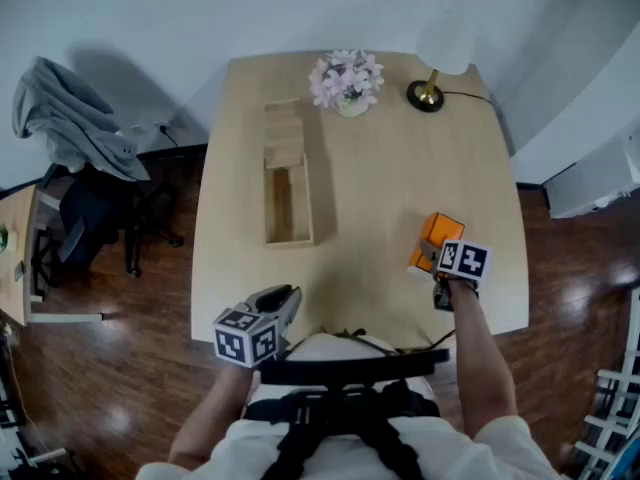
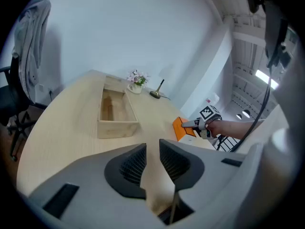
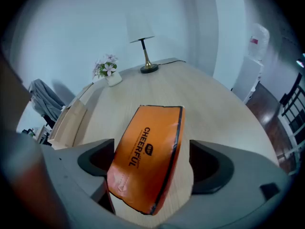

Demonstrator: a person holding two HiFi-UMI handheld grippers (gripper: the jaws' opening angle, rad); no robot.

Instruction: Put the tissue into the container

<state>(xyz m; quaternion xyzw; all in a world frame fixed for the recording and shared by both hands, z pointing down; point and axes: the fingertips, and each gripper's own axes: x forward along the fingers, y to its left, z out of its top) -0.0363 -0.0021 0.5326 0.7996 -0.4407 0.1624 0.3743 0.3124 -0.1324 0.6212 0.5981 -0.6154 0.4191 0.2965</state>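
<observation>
An orange tissue pack [image 1: 438, 236] lies near the table's right edge. My right gripper [image 1: 430, 258] reaches steeply down over it, and in the right gripper view the pack [image 3: 147, 156] fills most of the space between the wide-spread jaws. A sliver of table shows between the pack and the right jaw, so the pads do not press on it. The container, a long open wooden box [image 1: 287, 193], stands left of the table's centre and looks empty [image 2: 114, 111]. My left gripper [image 1: 288, 300] hovers at the table's near edge, its jaws a narrow gap apart with nothing in them [image 2: 152, 151].
A vase of pale flowers [image 1: 346, 80] and a lamp with a dark round base [image 1: 427, 95] stand at the table's far edge. An office chair draped with a grey garment [image 1: 70, 118] is on the floor to the left.
</observation>
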